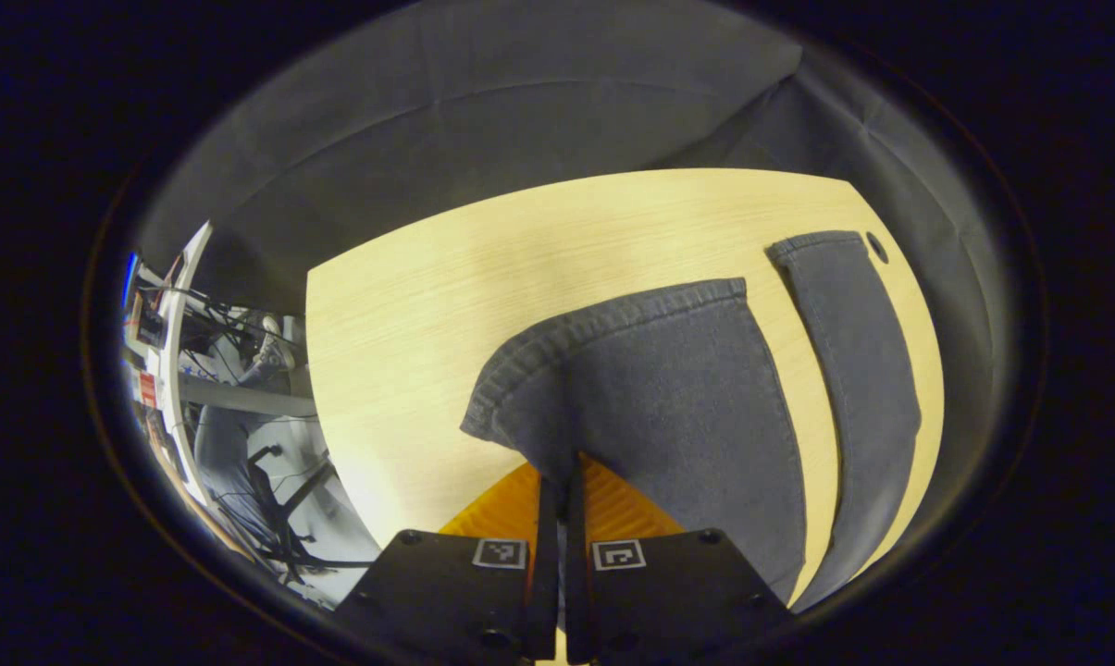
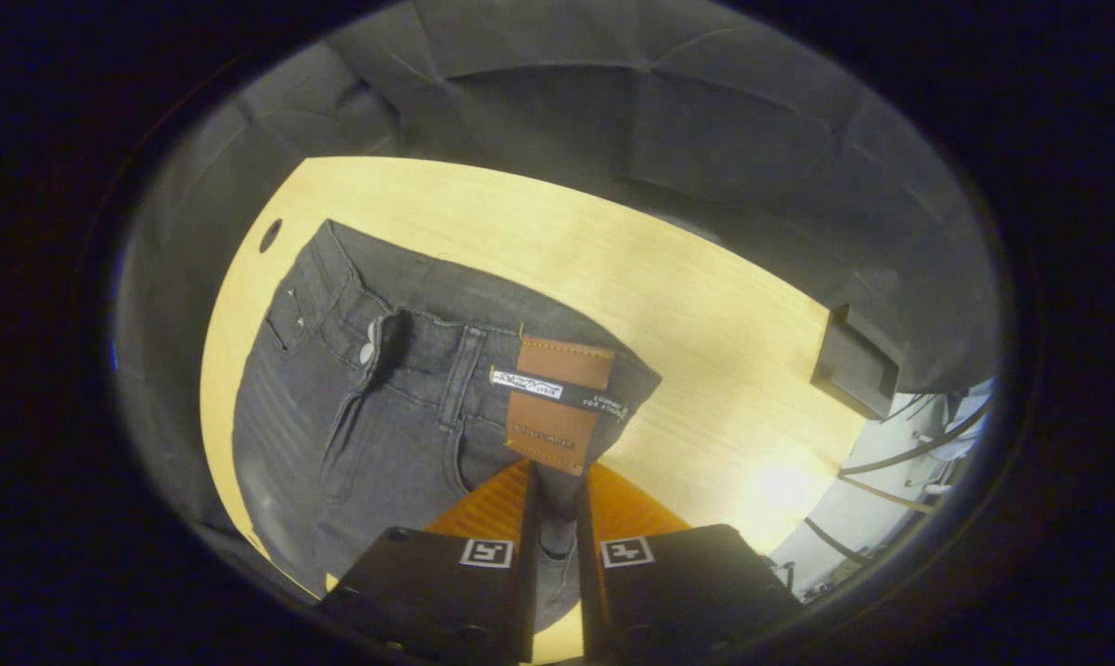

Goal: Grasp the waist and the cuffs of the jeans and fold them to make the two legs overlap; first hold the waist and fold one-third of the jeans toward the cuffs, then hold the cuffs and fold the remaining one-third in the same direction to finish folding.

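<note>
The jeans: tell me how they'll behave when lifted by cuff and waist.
Probably floppy: the jeans lie flat on the table and the cuff curls where the left tongs pinch it. Likely heavyish; the denim looks thick at the waist, which the right tongs grip.

Ahead of the left gripper (image 1: 562, 481) the jeans (image 1: 668, 388) are dark charcoal grey on a pale yellow wood-grain table (image 1: 446, 277). Just beyond the right gripper (image 2: 554, 490), a tan-brown leather patch (image 2: 557, 393) carries a black strip.

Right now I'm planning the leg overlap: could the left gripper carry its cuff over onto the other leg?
Probably yes. The left gripper is shut on the near cuff, and only bare table separates it from the other leg lying flat beside it.
</note>
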A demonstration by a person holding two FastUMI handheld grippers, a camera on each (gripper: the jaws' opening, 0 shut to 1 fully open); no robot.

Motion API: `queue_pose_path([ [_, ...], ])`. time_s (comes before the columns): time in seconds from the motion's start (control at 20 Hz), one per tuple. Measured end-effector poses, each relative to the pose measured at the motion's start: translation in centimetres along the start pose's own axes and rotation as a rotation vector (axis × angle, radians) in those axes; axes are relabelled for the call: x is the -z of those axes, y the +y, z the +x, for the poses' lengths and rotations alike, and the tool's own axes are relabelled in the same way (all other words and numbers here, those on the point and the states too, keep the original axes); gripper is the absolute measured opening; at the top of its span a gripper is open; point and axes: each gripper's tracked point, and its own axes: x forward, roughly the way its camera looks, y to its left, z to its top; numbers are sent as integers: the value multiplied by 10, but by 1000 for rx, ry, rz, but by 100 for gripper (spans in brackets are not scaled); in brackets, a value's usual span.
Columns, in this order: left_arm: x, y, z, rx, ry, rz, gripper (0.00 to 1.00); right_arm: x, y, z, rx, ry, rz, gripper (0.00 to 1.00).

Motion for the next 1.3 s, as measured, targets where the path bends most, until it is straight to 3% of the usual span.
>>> queue_pose_path([
  [0.1, -2, 0, -1, 24, -1, 7, 8, 0, 1, 0, -53, 5, 37, 11],
  [0.35, -14, -12, -20, 108, 32, -64, 8, -6, 18, -35, -200, 11, 124, 7],
  [0.6, -70, -88, -75, 291, -9, -94, 8, -26, 88, -98, -445, -10, 175, 7],
  [0.8, -112, -162, -106, 394, 2, -159, 8, -50, 147, -126, -568, -54, 188, 7],
  [1.05, -168, -243, -104, 438, -3, -205, 10, -91, 218, -106, -641, -78, 319, 7],
  [1.3, -182, -307, -36, 342, -3, -105, 10, -122, 263, -42, -647, -96, 437, 7],
])
